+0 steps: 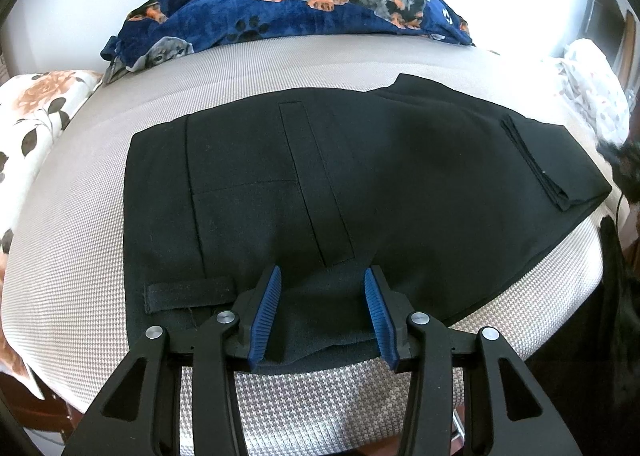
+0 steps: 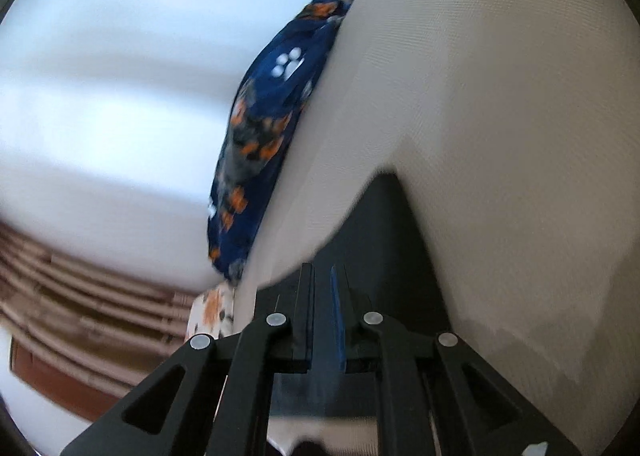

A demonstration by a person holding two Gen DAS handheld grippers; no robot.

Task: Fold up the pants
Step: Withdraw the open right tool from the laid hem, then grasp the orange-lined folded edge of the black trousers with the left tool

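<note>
Black pants point(image 1: 360, 184) lie folded flat on a beige bed point(image 1: 80, 264), waistband to the left and the leg ends doubled over at the right. My left gripper point(image 1: 322, 276) is open, its blue pads either side of the near edge of the pants, holding nothing. In the blurred, tilted right wrist view my right gripper point(image 2: 322, 276) has its jaws close together on dark fabric, which looks like part of the pants point(image 2: 384, 224).
A navy dog-print blanket point(image 1: 288, 4) lies along the far side of the bed and shows in the right wrist view point(image 2: 264, 128). A floral pillow point(image 1: 36, 116) lies at the left. White patterned cloth point(image 1: 592, 88) lies at the far right.
</note>
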